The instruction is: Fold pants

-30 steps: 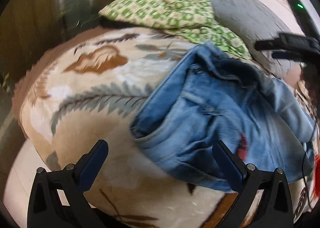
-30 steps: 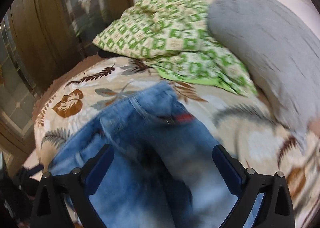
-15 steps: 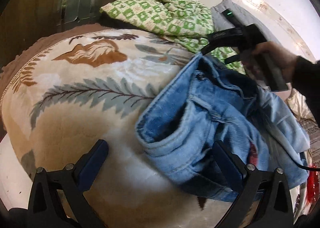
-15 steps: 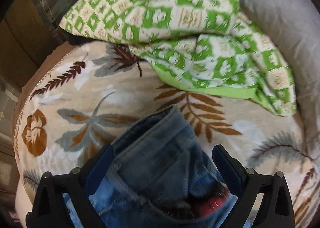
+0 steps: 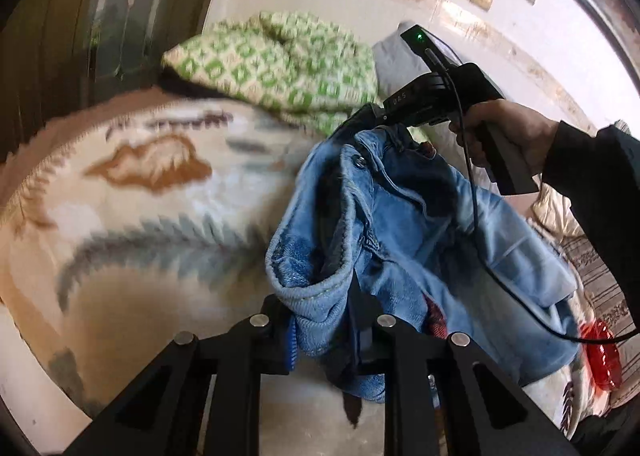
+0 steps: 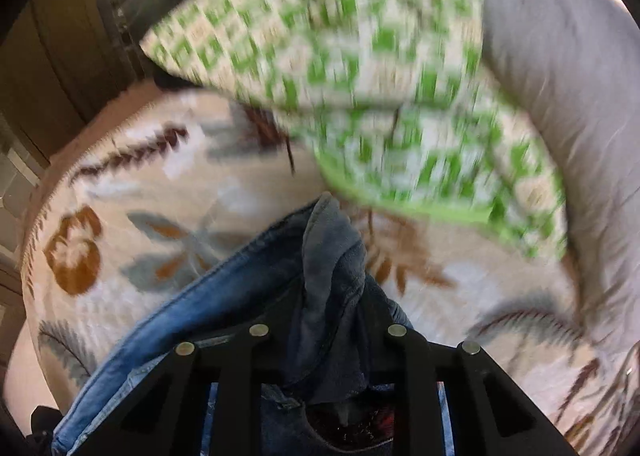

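Crumpled light blue jeans [image 5: 420, 232] hang lifted above a leaf-patterned blanket [image 5: 140, 216]. My left gripper [image 5: 324, 332] is shut on a fold of the waistband at the jeans' near edge. My right gripper [image 5: 372, 116] shows in the left wrist view, held in a hand, shut on the far waistband corner near the button. In the right wrist view the right gripper [image 6: 328, 336] pinches a bunch of dark denim [image 6: 328, 280], with the blue waistband trailing down left.
A green-and-white checked pillow [image 6: 352, 68] and a grey pillow [image 6: 568, 96] lie at the head of the bed. A wooden wardrobe [image 5: 60, 36] stands left. A red object [image 5: 600, 352] lies at the right edge, and a black cable [image 5: 480, 240] hangs across the jeans.
Both grippers went from open to shut on the jeans' waistband. The jeans have been lifted off the blanket and hang between them.
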A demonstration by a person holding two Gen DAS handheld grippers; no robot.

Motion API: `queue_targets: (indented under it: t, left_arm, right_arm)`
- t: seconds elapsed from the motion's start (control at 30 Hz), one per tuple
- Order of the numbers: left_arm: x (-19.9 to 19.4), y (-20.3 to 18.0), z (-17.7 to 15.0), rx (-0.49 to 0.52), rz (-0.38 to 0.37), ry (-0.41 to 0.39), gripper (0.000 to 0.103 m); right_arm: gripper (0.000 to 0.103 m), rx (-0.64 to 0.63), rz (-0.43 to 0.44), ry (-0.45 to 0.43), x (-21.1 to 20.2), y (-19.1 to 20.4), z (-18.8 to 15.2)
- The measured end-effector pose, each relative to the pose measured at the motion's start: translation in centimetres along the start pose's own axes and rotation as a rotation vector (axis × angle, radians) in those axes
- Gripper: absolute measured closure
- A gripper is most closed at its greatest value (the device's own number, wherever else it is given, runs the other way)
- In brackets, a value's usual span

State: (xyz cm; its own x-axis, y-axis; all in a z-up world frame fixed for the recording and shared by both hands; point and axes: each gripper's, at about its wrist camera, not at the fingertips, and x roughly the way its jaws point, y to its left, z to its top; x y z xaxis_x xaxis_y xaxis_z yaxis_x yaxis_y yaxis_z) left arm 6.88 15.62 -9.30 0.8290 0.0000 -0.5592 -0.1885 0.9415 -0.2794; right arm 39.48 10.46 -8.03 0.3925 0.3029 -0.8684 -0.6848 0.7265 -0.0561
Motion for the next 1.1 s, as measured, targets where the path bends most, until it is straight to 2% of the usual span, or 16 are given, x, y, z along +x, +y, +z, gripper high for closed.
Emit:
queue_targets:
  t: [0.07,0.17,0.23,0.3,0.43,0.53,0.57,0.6,0.63,0.67,0.7,0.73,0.77,0.83,0.97,1.1]
  left_arm:
    - [-1.2,0.6,1.6,-0.008,-0.006,-0.055,0.083]
    - [-2.8,2.6,4.5,-0.048,0.027,-0.15,0.083]
    - [-3.1,4.8,6.0,-0.096,0.068,-0.178,0.083]
    - [-2.6,7.2,6.6,-0.13,0.091,-0.149,0.083]
    - [-0.2,11.5,5.7,-0.223,0.09,-0.037,0.083]
    - [1.4,12.0,5.3,-0.196,0.133,0.017,0.083]
    - [1.8,12.0,5.1,-0.183,0.133,0.035,0.082]
    - [2.4,11.9,4.8,-0.173,0.149,0.054,0.074]
    - [2.7,11.8,4.7,-0.17,0.183,0.059,0.063]
    - [2.7,11.6,4.8,-0.162,0.241,0.05,0.027]
    - [2.1,11.6,5.0,-0.158,0.283,0.008,0.0]
    - [1.3,11.2,5.1,-0.15,0.297,-0.056,0.0]
    - [0.7,10.7,5.4,-0.131,0.284,-0.096,0.0]
    - [0.5,10.0,5.7,-0.097,0.247,-0.126,0.0]
    - [1.2,7.4,5.8,-0.03,0.198,-0.104,0.0]
    - [-0.5,3.5,5.5,0.031,0.109,-0.087,0.0]
  right_arm:
    - [0.079,-0.019,-0.014,-0.083,-2.8,0.8,1.6]
    - [0.079,-0.047,-0.013,-0.213,-6.7,3.0,4.6]
    - [0.079,-0.055,-0.001,-0.266,-7.8,4.8,7.0]
    - [0.079,-0.059,0.003,-0.247,-7.1,6.9,8.8]
    - [0.079,-0.044,0.012,-0.097,-0.7,10.8,11.9]
    - [0.079,-0.037,0.009,-0.055,3.4,12.2,11.3]
    - [0.074,-0.029,0.005,-0.041,4.8,12.3,11.0]
    - [0.07,-0.018,0.004,-0.018,6.2,12.3,10.7]
    - [0.052,-0.007,-0.005,-0.012,6.5,11.8,10.1]
    - [0.024,0.012,-0.029,-0.017,6.6,11.2,9.8]
    - [0.017,0.026,-0.052,-0.037,6.3,10.5,9.3]
    - [0.012,0.045,-0.078,-0.071,5.4,9.4,9.1]
    - [0.012,0.066,-0.099,-0.097,4.3,8.0,8.9]
    - [0.011,0.116,-0.1,-0.119,1.8,4.7,8.1]
    - [0.01,0.209,-0.079,-0.158,-4.5,-1.7,3.8]
    - [0.009,0.288,-0.124,-0.176,-12.3,-8.6,-4.0]
